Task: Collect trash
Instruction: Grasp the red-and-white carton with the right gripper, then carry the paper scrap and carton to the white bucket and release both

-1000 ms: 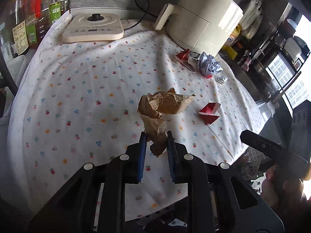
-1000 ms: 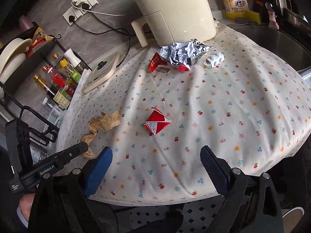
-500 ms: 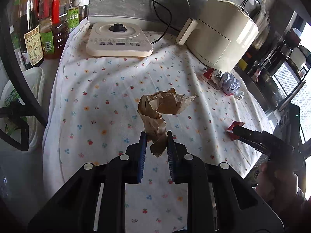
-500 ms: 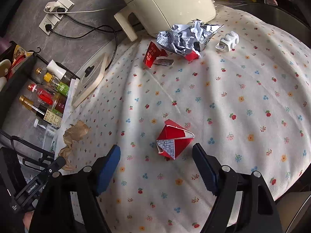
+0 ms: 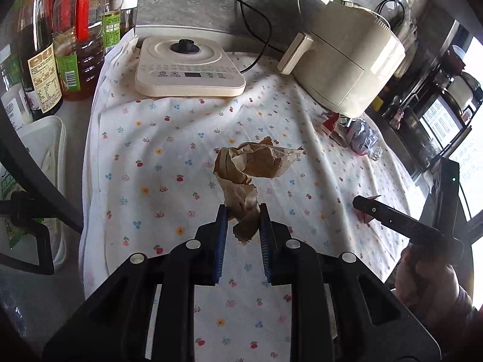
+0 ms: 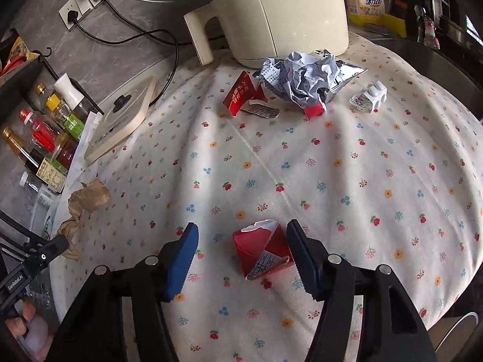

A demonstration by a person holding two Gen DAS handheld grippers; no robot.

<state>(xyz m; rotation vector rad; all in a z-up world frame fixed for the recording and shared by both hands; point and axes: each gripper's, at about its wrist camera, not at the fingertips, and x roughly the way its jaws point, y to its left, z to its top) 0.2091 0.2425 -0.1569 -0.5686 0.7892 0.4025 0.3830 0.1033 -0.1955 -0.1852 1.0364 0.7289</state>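
Note:
My left gripper is shut on the lower end of a crumpled brown paper, held up over the flowered tablecloth. In the right wrist view the same brown paper hangs by the table's left edge. My right gripper straddles a crushed red carton that lies on the cloth. Its jaws are closing. The right pad is at the carton's side, and the left pad stands well apart from it.
By the cream air fryer lie a crumpled silver wrapper, a torn red packet and a small white plastic piece. An induction cooker sits at the back. Sauce bottles and a white tub stand left of the table.
The right gripper has come down over the red carton and its jaws have narrowed around it. The left gripper has carried the brown paper towards the table's left edge.

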